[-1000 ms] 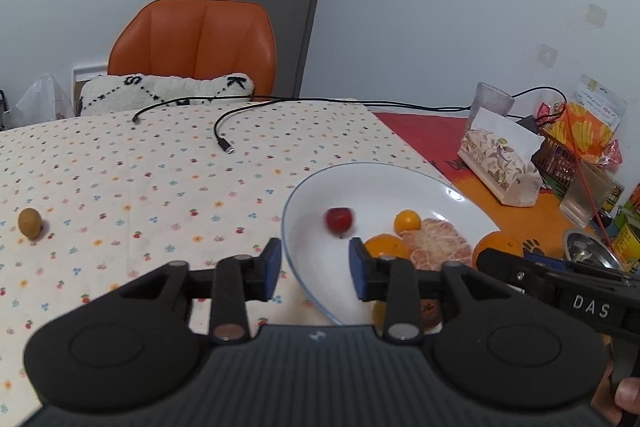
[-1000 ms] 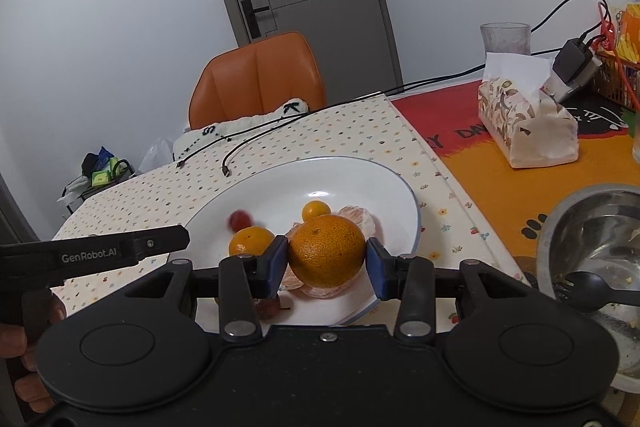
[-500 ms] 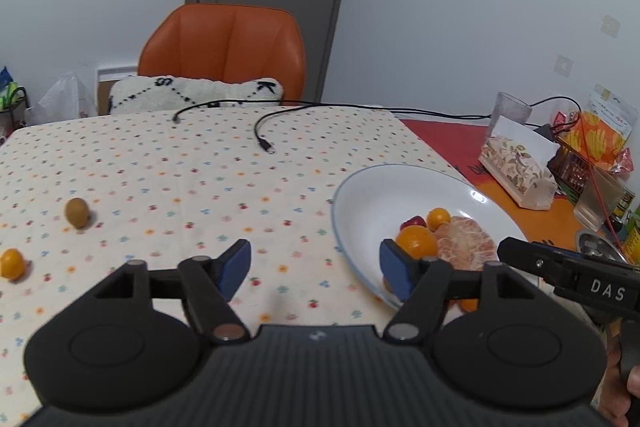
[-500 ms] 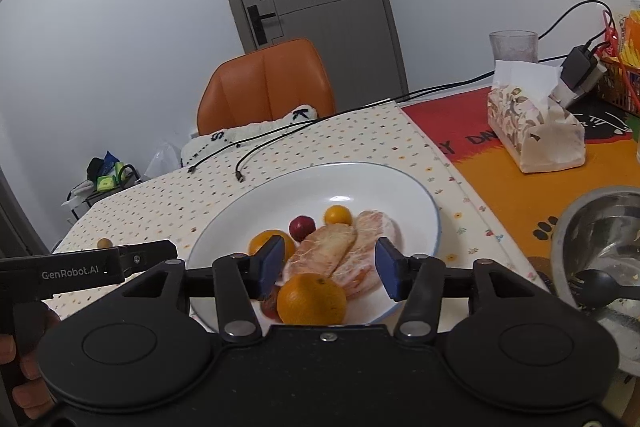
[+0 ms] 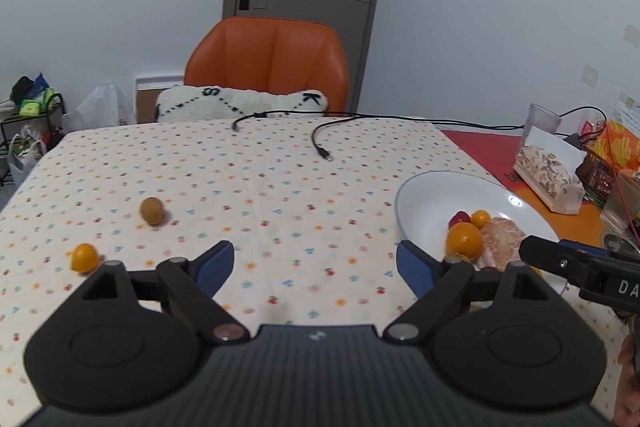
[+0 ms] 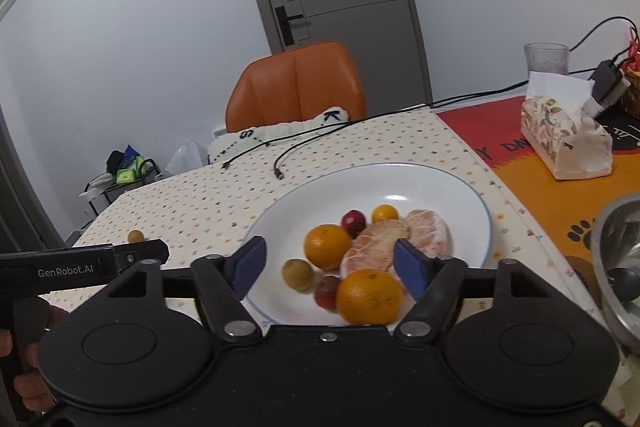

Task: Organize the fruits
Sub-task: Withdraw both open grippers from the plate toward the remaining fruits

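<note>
i have both sets of jaws wide apart and empty. most fruit sits in the white round plate [image 6: 476,195]; a small brown fruit [image 5: 151,210] and a small orange kumquat [image 5: 84,257] lie left of it on the surface. next, my left gripper [image 5: 316,267] should fetch one.

"GenRobot.AI" is printed in white on the side of the left gripper [image 6: 76,270], "DA", cut off at the frame edge, on the right gripper [image 5: 624,286], black "S" and "K" on the white cushion [image 5: 240,103], and what may be "Y DA" on the red mat [image 6: 500,143].
</note>
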Motion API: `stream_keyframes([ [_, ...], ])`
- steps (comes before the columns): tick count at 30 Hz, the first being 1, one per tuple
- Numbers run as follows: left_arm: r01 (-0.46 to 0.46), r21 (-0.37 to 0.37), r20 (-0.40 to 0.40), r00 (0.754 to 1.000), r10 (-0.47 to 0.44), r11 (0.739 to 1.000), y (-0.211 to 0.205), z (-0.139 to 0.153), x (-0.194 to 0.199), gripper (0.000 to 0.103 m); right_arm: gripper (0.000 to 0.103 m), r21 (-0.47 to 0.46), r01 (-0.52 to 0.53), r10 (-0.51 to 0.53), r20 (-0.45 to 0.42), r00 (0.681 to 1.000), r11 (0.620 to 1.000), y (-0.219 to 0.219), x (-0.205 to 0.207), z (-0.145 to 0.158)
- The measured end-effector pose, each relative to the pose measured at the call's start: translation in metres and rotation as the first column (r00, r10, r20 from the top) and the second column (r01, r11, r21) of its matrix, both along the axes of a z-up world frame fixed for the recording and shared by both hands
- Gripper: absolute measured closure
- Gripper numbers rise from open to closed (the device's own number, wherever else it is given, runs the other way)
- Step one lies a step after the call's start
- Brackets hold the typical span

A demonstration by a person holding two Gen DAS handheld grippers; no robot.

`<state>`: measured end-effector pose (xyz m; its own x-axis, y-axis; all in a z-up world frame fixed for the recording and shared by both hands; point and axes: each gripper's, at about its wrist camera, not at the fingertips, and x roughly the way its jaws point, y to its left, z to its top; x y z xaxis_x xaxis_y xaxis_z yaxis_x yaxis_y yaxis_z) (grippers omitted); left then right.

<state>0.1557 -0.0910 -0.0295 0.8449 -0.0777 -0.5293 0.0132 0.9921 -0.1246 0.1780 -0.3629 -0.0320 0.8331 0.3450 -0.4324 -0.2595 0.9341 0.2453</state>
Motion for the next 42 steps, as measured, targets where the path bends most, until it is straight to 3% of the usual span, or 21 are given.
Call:
stream_keyframes([
  [6, -0.03, -0.01, 0.007, 1.0, 0.03, 0.999, 0.018, 0.002, -0.011, 0.015, 0.01, 0.006, -0.02, 0.02, 0.017, 1.0, 1.0, 0.014, -0.006, 0.003],
  [10, -0.044, -0.018, 0.012, 0.999, 0.044, 0.999, 0.028, 0.004, -0.018, 0.015, 0.005, -0.002, -0.028, 0.028, 0.031, 0.999, 1.0, 0.022, -0.009, 0.005],
  [42, -0.189, -0.035, 0.066, 0.979, 0.191, 0.981, 0.108, 0.009, -0.065, 0.015, 0.0, -0.008, -0.16, 0.16, 0.034, 0.987, 0.987, 0.087, -0.015, 0.011],
])
